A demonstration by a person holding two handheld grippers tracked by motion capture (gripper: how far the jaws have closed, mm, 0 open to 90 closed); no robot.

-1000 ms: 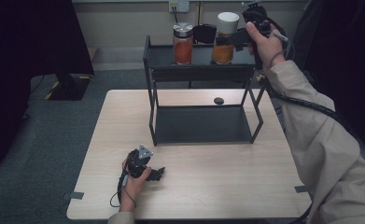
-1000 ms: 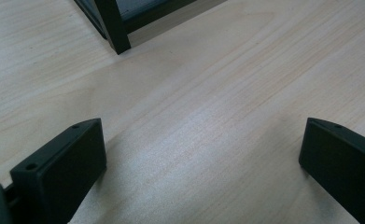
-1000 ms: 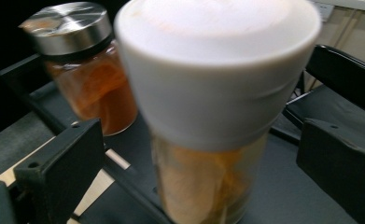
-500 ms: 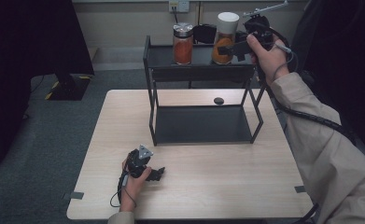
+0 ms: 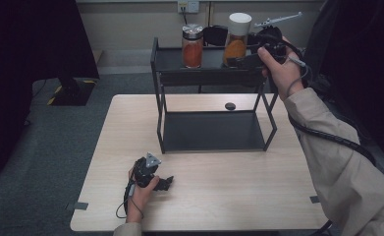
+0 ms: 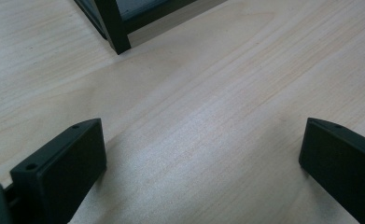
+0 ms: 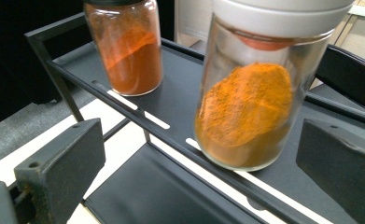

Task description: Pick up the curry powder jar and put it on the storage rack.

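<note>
Right gripper [image 5: 243, 60] is up at the rack's [image 5: 209, 78] top shelf, far right, jaws spread wide, gripping nothing. White-lid jar [image 7: 257, 84] of orange powder stands upright on the shelf just ahead of the jaws, apart from both. Second jar [image 7: 126, 44], darker red powder, stands farther left on the same shelf. Left gripper [image 5: 162, 183] rests on the table [image 5: 229, 196] near-left, jaws also spread, empty.
</note>
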